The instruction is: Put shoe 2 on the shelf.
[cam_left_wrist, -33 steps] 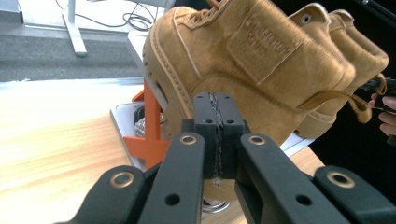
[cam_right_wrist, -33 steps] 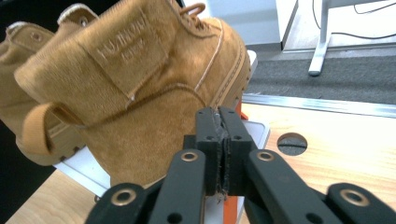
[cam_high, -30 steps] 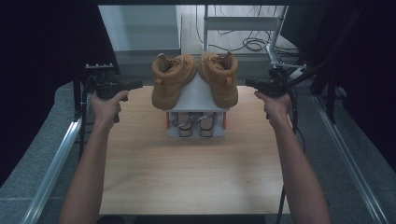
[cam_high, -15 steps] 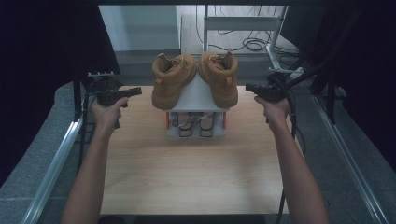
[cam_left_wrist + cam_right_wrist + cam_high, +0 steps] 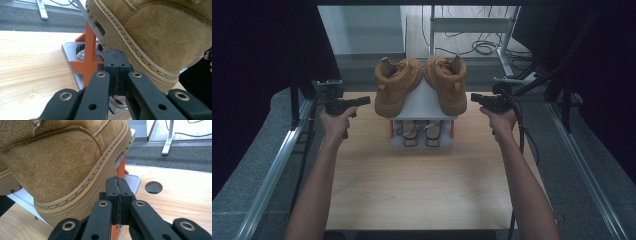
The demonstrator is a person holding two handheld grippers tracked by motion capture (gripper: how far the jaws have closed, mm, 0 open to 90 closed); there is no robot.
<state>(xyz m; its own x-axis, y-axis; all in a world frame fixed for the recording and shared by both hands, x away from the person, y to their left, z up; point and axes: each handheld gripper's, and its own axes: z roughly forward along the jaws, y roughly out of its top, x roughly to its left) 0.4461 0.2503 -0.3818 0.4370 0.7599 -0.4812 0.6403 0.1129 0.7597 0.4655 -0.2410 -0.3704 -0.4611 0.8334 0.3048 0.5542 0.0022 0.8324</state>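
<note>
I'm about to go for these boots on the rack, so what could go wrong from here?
Both grippers, left and right, have their jaws pressed shut, so neither could take a boot without opening first. The tan boots lean on the sloped top of the white rack, so a nudge might slide one off. The rack looks light and may shift or tip.
</note>
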